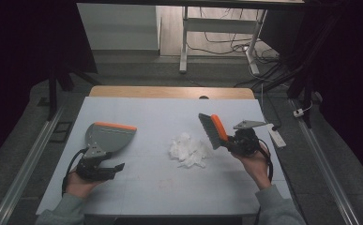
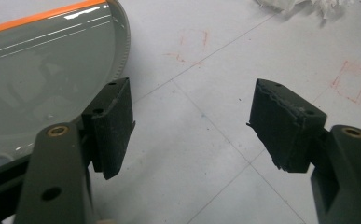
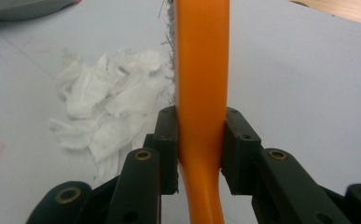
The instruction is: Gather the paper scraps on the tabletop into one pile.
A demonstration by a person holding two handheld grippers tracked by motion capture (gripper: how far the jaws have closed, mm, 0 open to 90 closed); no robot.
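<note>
A grey dustpan with an orange front lip lies on the left of the white table top, and its pan sits just beside one jaw in the left gripper view. My left gripper rests low by the dustpan's rear, jaws open with only bare table between them. My right gripper is shut on the orange handle of a hand brush, whose grey bristles point up and left. A pile of crumpled white tissue lies just left of the brush.
The white mat covers a wooden table whose far edge shows beyond it. Faint red pen squares mark the mat. A white power strip lies at the table's right edge. Desk legs and cables stand on the floor behind.
</note>
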